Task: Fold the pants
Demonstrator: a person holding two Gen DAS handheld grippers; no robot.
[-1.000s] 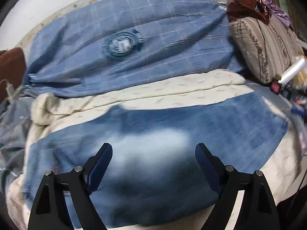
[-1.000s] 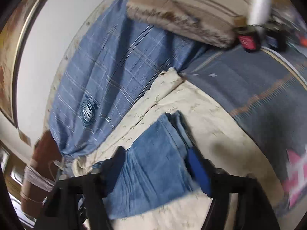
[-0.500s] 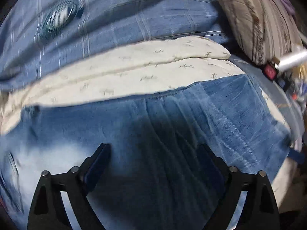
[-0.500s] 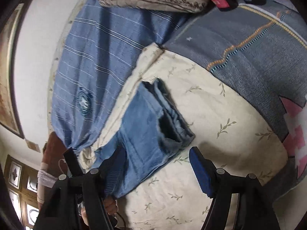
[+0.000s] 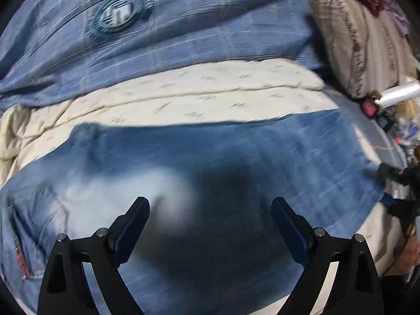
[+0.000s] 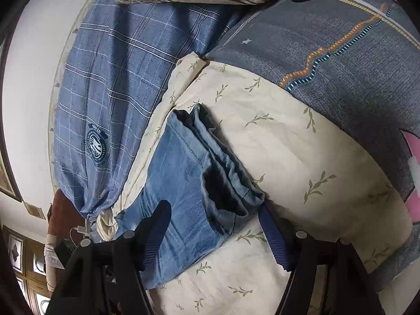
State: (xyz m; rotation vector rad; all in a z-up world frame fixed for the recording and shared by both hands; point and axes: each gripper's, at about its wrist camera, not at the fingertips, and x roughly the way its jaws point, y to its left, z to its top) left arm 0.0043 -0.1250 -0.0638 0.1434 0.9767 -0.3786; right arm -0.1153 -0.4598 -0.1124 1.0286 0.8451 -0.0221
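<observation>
Blue denim pants (image 5: 210,173) lie flat across a cream leaf-print sheet (image 5: 183,94), waist and pocket at the left, leg cuffs at the right. My left gripper (image 5: 210,218) is open and empty, hovering over the middle of the legs. In the right wrist view the stacked leg cuffs (image 6: 225,173) of the pants (image 6: 178,178) lie just ahead of my right gripper (image 6: 215,223), which is open and empty, its jaws standing either side of the cuff end. The right gripper (image 5: 393,186) shows dimly at the cuffs in the left wrist view.
A blue plaid blanket with a round emblem (image 5: 157,31) lies behind the sheet. A striped pillow (image 5: 362,42) sits at the back right beside small clutter (image 5: 393,97). A grey patterned cover (image 6: 341,60) borders the sheet. A white wall (image 6: 34,65) is beyond.
My left gripper has pulled back and shifted left over the pants, bringing the waist pocket into view. My right gripper has moved closer to the cuff end. Both stayed open.
</observation>
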